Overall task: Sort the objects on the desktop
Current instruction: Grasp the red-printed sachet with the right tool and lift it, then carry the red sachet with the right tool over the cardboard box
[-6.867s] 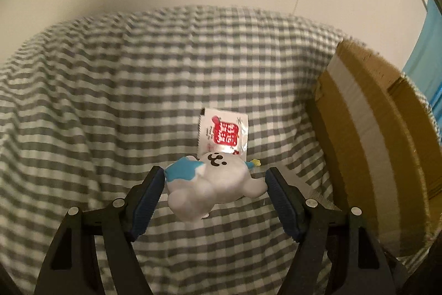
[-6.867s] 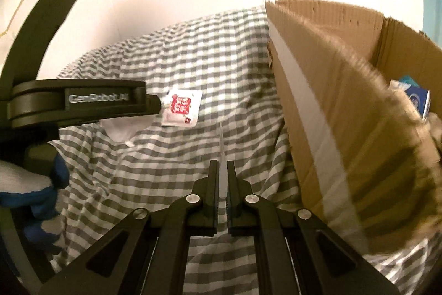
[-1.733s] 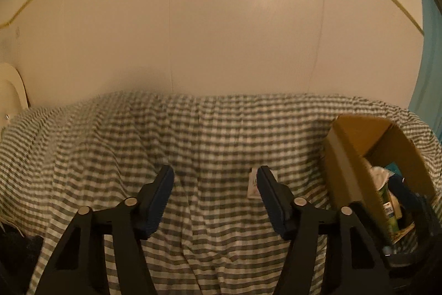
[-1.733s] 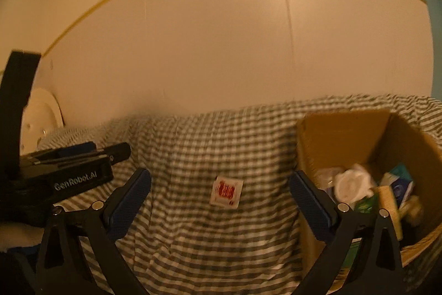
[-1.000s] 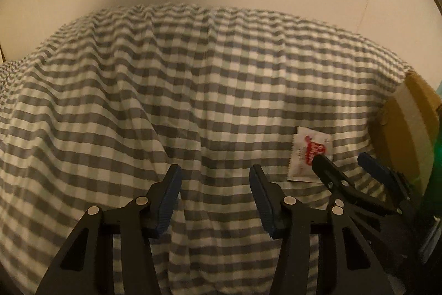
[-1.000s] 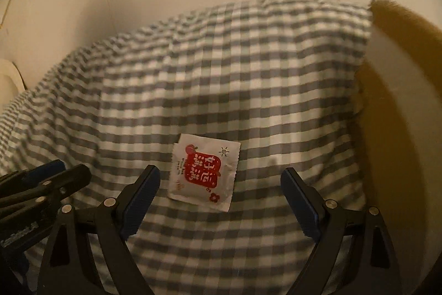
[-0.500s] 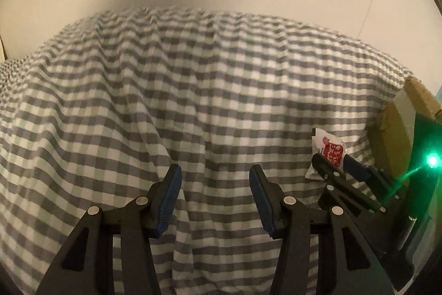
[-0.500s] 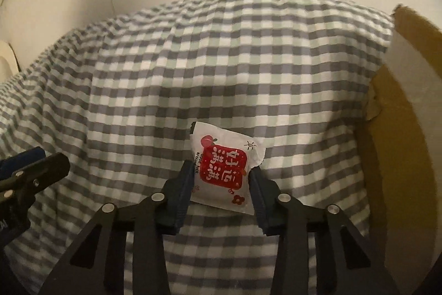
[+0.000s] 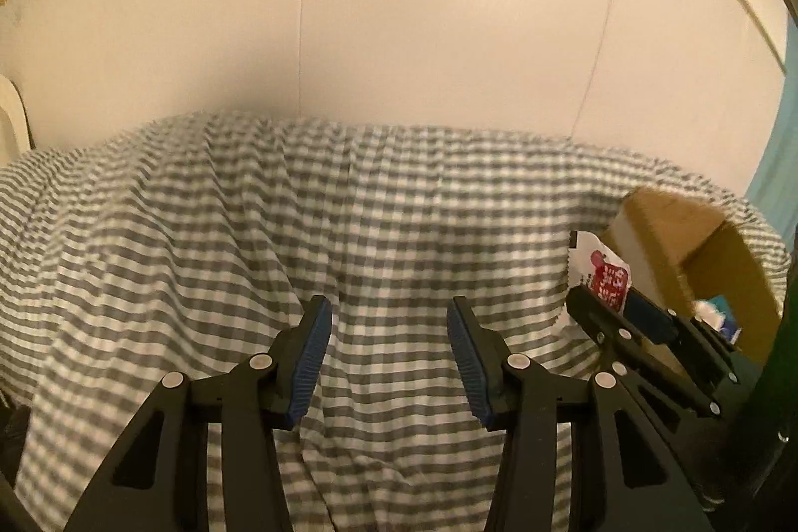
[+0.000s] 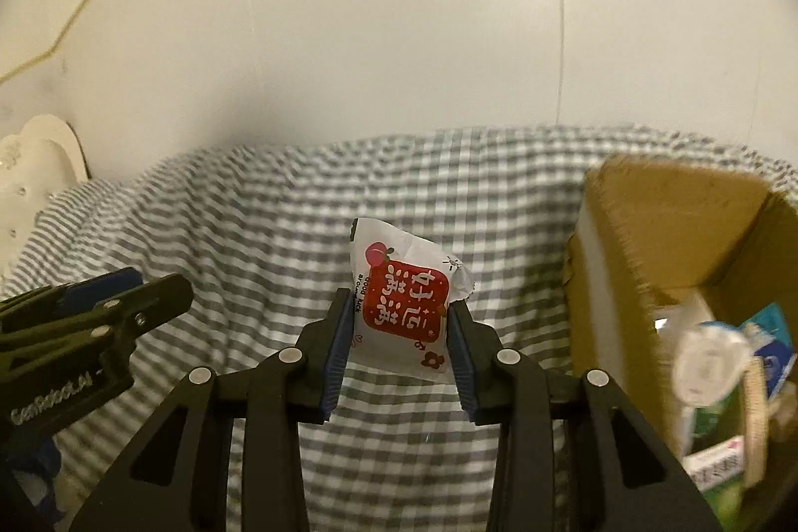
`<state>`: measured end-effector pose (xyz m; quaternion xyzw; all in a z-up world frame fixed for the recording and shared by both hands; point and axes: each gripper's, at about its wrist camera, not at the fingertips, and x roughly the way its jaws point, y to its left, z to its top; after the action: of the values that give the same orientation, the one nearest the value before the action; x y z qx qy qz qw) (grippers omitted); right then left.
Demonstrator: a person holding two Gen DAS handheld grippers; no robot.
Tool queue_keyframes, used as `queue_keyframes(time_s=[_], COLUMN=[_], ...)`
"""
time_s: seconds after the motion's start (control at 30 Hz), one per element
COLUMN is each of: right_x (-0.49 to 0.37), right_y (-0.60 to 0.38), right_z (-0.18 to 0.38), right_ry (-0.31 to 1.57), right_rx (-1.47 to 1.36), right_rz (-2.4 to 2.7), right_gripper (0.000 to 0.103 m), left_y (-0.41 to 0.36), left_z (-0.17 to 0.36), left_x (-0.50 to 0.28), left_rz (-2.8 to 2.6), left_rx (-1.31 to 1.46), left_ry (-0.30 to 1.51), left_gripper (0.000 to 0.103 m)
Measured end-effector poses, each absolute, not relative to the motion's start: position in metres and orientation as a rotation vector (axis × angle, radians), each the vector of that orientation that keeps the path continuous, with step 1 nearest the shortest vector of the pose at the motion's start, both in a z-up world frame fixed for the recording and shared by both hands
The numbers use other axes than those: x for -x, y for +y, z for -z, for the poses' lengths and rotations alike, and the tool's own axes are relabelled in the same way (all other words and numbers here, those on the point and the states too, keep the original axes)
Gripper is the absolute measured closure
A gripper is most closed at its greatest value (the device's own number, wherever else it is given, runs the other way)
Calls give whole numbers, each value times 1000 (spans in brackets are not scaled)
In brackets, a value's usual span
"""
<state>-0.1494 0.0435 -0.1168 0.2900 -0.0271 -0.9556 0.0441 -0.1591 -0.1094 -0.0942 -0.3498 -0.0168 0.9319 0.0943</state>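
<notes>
My right gripper (image 10: 399,312) is shut on a white snack packet (image 10: 401,297) with a red label and holds it above the grey checked cloth (image 10: 449,193). The packet also shows in the left wrist view (image 9: 596,270), pinched in the right gripper (image 9: 606,302) near the cardboard box (image 9: 698,243). My left gripper (image 9: 386,322) is open and empty over the cloth (image 9: 249,208). It shows at the left of the right wrist view (image 10: 95,307).
The open cardboard box (image 10: 663,228) stands at the right and holds several items, among them a white round lid (image 10: 708,362) and a blue carton (image 10: 773,342). A cream wall rises behind the table. A white object (image 10: 35,163) sits at the far left.
My right gripper has lifted the packet off the cloth and raised it. Both views have tilted up toward the wall. The left gripper has stayed open and empty.
</notes>
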Motion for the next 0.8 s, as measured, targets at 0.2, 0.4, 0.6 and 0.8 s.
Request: queue_keyframes(time_s=[0.2, 0.4, 0.6, 0.8], right_x=[104, 54, 14, -9], right_y=[45, 57, 72, 90], right_z=[77, 37, 5, -15], right_ry=[-74, -54, -48, -67], right_rx=[-751, -598, -473, -405], right_rz=[2949, 2987, 3016, 3047], right_gripper=[67, 67, 67, 67], left_y=[-104, -96, -93, -74], left_z=[65, 34, 2, -19], left_x=[122, 88, 53, 29], left_rz=[-2781, -2798, -2820, -2824], left_rx=[932, 819, 708, 618], left_ry=[-125, -136, -156, -129], left_gripper=[57, 58, 58, 58])
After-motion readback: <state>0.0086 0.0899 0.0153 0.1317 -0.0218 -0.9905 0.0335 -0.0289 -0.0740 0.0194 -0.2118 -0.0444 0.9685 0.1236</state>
